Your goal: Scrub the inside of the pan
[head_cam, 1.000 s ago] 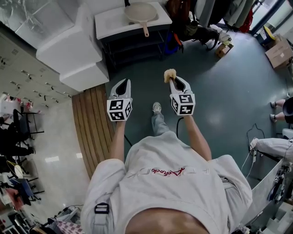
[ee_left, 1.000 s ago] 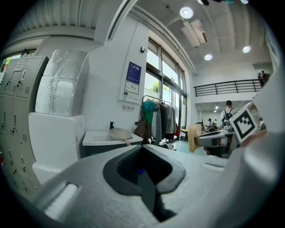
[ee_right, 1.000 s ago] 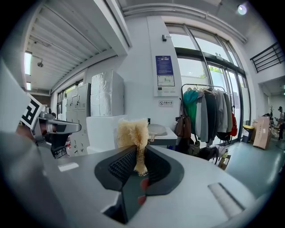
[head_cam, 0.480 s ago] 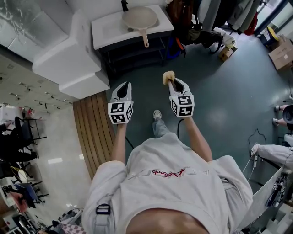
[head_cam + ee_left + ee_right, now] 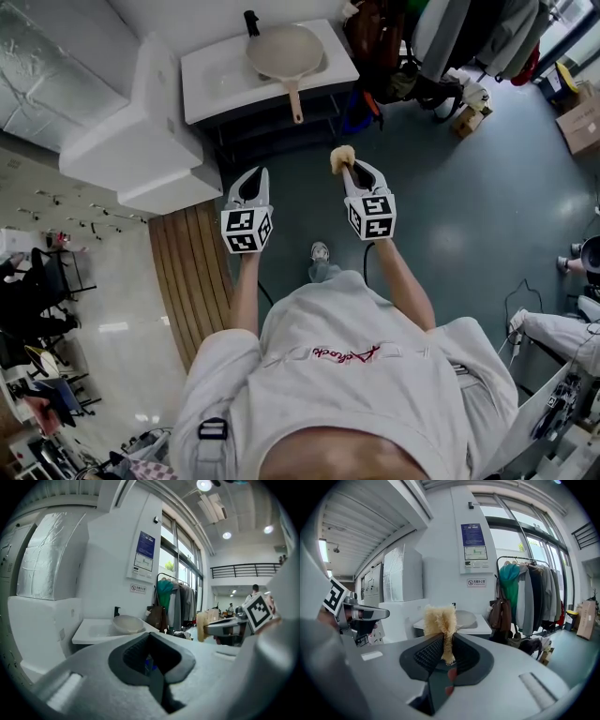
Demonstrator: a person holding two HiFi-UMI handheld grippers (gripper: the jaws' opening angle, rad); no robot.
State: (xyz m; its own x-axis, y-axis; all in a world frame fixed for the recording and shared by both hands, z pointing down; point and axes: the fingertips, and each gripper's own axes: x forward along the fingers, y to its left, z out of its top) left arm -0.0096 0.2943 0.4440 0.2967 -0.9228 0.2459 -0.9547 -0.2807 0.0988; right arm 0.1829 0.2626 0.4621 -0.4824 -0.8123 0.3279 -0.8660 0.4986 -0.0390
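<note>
A beige pan (image 5: 284, 47) lies in a white sink counter (image 5: 217, 79) at the top of the head view, its handle pointing toward me. Both grippers hang in the air well short of it. My right gripper (image 5: 352, 172) is shut on a yellow loofah sponge (image 5: 344, 157), which sticks up between the pads (image 5: 440, 620). My left gripper (image 5: 251, 184) is shut with nothing in it (image 5: 151, 660). The left gripper view shows the pan (image 5: 127, 624) ahead and the sponge (image 5: 202, 626) at right. In the right gripper view, the pan (image 5: 465, 619) is partly hidden behind the sponge.
A large white cabinet (image 5: 141, 131) stands left of the sink. Bags and hanging clothes (image 5: 412, 47) crowd its right side. A wooden floor strip (image 5: 192, 253) runs at left, cardboard boxes (image 5: 581, 122) sit far right, and seated people's legs (image 5: 562, 300) show at the right edge.
The sink and pan have slid lower and nearer in the head view as the person steps toward them. Both grippers keep the same pose, sponge still held.
</note>
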